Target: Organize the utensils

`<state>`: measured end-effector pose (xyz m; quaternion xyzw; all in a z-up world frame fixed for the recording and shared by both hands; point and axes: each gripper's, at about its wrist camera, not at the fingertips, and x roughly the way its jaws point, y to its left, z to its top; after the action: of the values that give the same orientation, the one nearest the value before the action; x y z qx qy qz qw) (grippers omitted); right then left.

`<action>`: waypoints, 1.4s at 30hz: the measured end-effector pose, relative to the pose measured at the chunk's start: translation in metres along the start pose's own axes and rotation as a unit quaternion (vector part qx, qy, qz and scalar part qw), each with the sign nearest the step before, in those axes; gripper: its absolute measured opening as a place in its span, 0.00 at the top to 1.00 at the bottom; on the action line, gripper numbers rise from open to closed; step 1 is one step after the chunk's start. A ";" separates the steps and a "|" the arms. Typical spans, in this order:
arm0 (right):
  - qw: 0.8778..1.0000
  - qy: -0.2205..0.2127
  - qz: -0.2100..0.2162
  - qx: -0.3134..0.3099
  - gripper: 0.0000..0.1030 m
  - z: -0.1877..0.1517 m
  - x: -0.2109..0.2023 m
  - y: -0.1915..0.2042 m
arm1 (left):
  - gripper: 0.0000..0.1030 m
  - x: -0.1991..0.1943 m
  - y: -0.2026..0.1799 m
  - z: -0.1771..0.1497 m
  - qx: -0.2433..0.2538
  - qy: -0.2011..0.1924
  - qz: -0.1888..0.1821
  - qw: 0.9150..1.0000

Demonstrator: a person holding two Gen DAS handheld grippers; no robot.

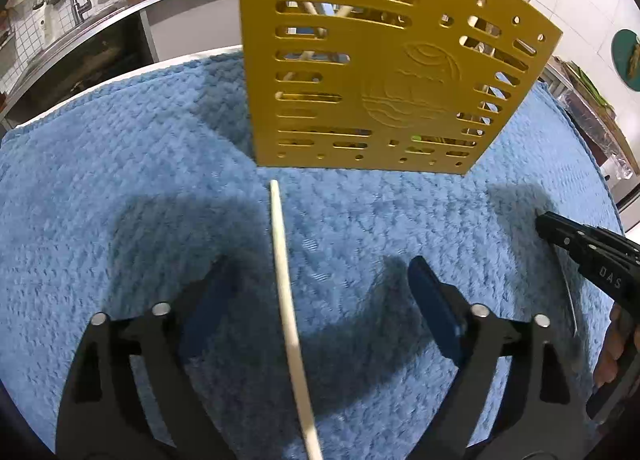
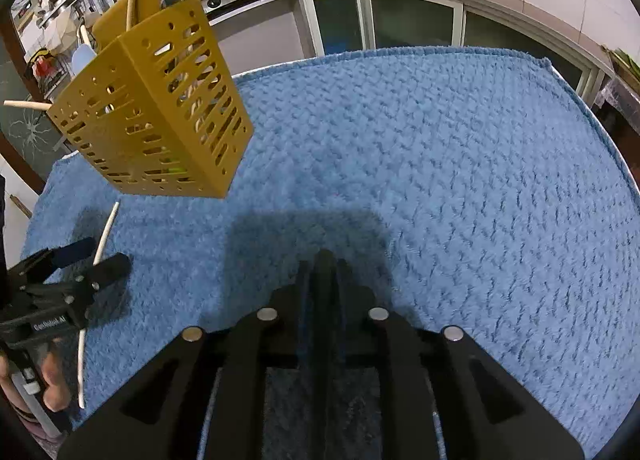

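Chopstick lined up for pickup

Your left gripper [image 1: 316, 300] is spread wide around the chopstick [image 1: 285, 284] lying mid-frame on the towel [image 1: 120, 164], below the yellow holder [image 1: 380, 72]; clamp squarely. Right gripper [image 2: 324, 260] is nearly clenched, empty.

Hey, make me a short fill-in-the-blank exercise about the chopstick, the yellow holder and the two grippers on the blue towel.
1. The pale chopstick lies on the ____ towel.
2. The left gripper straddles the chopstick with its jaws ____.
3. The utensil holder is ____ in colour.
4. The right gripper holds ____.

Missing words: blue; open; yellow; nothing
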<state>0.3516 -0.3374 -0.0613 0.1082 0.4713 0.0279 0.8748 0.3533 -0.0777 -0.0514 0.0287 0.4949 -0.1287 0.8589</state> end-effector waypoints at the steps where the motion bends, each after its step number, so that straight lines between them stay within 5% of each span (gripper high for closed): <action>1: 1.000 0.001 0.006 0.001 0.73 0.000 0.000 0.001 | 0.15 0.000 -0.002 0.001 0.003 0.001 0.004 1.000; 9: 1.000 -0.017 -0.013 -0.019 0.66 -0.002 -0.008 0.008 | 0.22 -0.004 0.011 0.003 -0.020 -0.010 0.014 1.000; 12: 0.999 -0.016 -0.016 -0.024 0.66 -0.003 -0.006 0.007 | 0.32 -0.001 0.012 0.004 -0.007 -0.008 0.035 0.999; 21: 0.999 0.008 -0.036 -0.035 0.62 -0.001 0.001 0.014 | 0.34 0.008 0.003 0.011 0.016 0.006 0.052 0.999; 26: 0.998 0.023 -0.048 -0.024 0.86 0.009 0.004 0.013 | 0.62 0.009 0.000 0.022 0.011 0.013 0.041 0.999; 31: 0.999 0.020 -0.034 0.002 0.91 0.011 0.001 0.004 | 0.90 0.011 -0.006 0.028 0.011 0.015 0.041 0.999; 42: 0.997 -0.078 0.005 0.005 0.91 0.001 -0.050 0.007 | 0.96 -0.028 0.009 0.002 -0.008 -0.042 0.010 0.999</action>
<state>0.3245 -0.3380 -0.0181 0.1168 0.4012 0.0216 0.9083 0.3443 -0.0638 -0.0270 0.0213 0.4595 -0.1174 0.8801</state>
